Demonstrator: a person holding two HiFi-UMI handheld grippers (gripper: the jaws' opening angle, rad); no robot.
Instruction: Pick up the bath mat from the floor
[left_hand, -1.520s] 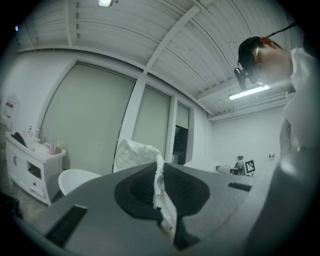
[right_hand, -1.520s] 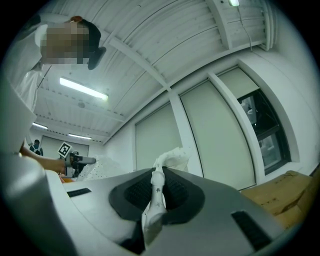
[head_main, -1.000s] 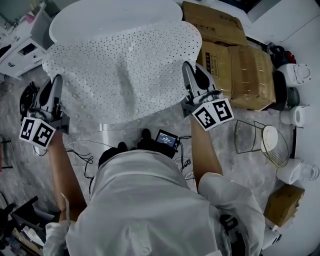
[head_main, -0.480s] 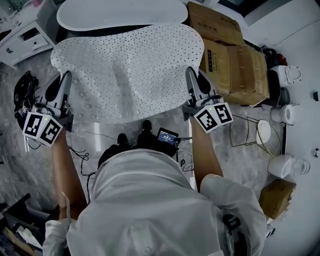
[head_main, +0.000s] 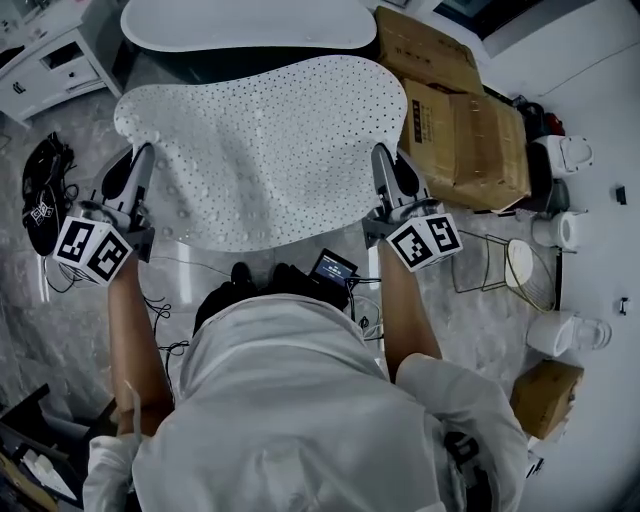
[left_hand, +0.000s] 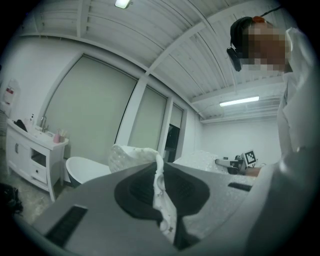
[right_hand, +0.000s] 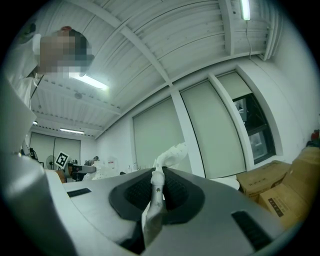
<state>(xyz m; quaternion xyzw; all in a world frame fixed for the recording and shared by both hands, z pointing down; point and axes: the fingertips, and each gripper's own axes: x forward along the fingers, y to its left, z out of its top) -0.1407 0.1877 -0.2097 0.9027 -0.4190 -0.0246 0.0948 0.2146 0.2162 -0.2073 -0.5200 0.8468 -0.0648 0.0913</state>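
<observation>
The white perforated bath mat (head_main: 265, 150) hangs spread out in the air between my two grippers, well above the marble floor. My left gripper (head_main: 137, 165) is shut on the mat's left edge, and a fold of the mat (left_hand: 161, 192) shows pinched between its jaws. My right gripper (head_main: 385, 165) is shut on the mat's right edge, with a thin strip of mat (right_hand: 156, 192) clamped between the pads. The far end of the mat reaches toward the bathtub (head_main: 245, 22).
A white bathtub stands ahead, a white vanity cabinet (head_main: 50, 65) at the far left. Cardboard boxes (head_main: 465, 120) are stacked at the right, beside a wire basket (head_main: 500, 270) and white jugs (head_main: 565, 330). A black bag (head_main: 42, 195) lies left; cables and a small device (head_main: 333, 272) lie at the person's feet.
The mat has been lifted and carried a little farther from the tub, its far edge now clear of the rim. Both grippers keep their hold; the left one has shifted slightly right.
</observation>
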